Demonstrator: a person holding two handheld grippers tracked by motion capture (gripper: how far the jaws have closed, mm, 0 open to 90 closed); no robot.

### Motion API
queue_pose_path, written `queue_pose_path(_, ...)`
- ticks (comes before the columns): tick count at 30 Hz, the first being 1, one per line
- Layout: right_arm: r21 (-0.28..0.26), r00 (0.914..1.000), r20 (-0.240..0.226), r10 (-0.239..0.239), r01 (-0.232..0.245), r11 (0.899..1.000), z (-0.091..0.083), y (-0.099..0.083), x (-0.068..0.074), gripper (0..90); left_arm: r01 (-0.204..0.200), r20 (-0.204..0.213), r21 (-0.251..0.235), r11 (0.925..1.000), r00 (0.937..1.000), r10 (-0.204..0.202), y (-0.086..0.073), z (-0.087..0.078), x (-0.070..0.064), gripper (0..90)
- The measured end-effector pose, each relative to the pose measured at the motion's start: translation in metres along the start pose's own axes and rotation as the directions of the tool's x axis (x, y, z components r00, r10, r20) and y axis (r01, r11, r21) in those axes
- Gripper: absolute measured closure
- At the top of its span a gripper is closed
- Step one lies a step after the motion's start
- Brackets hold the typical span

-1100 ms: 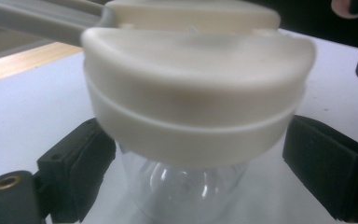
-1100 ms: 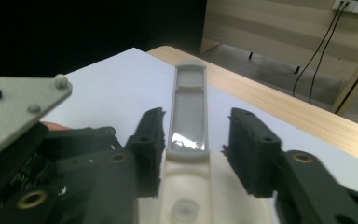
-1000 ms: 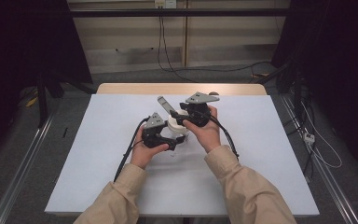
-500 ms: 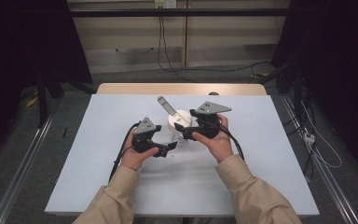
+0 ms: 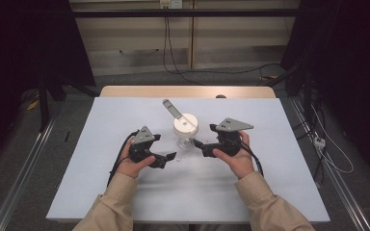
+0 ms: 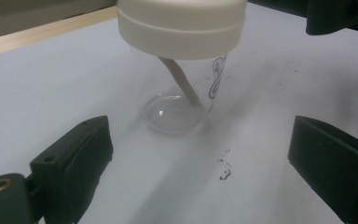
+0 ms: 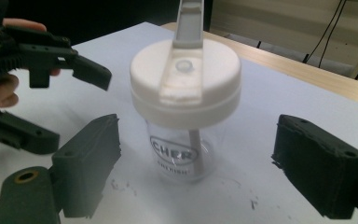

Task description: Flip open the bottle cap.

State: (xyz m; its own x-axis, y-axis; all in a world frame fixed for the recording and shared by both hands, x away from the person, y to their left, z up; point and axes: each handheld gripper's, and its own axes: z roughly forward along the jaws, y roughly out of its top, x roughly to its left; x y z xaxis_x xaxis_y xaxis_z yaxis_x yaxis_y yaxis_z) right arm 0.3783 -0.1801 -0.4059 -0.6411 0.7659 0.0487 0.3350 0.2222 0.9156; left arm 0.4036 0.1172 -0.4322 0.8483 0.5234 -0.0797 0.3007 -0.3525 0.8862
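Tongs (image 5: 185, 149) withdrawn, wide open, empty

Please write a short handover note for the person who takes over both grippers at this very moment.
Left gripper: open, holding nothing, jaws aimed at the cup from its left.
Right gripper: open, holding nothing, close to the cup on its right.
The clear plastic cup with a cream lid stands upright mid-table on the white table cover; its grey flip spout is raised, and a straw is inside.
Done: cup set free.
Left: probably grasping it again; the goal is unclear.
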Motion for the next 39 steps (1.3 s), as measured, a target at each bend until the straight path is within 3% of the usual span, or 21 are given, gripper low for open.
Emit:
queue_pose_path(17,0.055,0.9995,0.031,-0.004,0.003,0.998,-0.032,-0.040,-0.010,9.4,-0.003,-0.033,0.051,0.9987,0.9994,0.005,-0.016,-0.022,0.005,6.9)
queue_pose_path(39,0.072,0.9982,0.057,0.019,-0.024,0.997,-0.062,-0.068,-0.018,8.6,0.018,-0.079,0.076,0.9969,0.9968,-0.012,-0.038,-0.056,0.014,6.7)
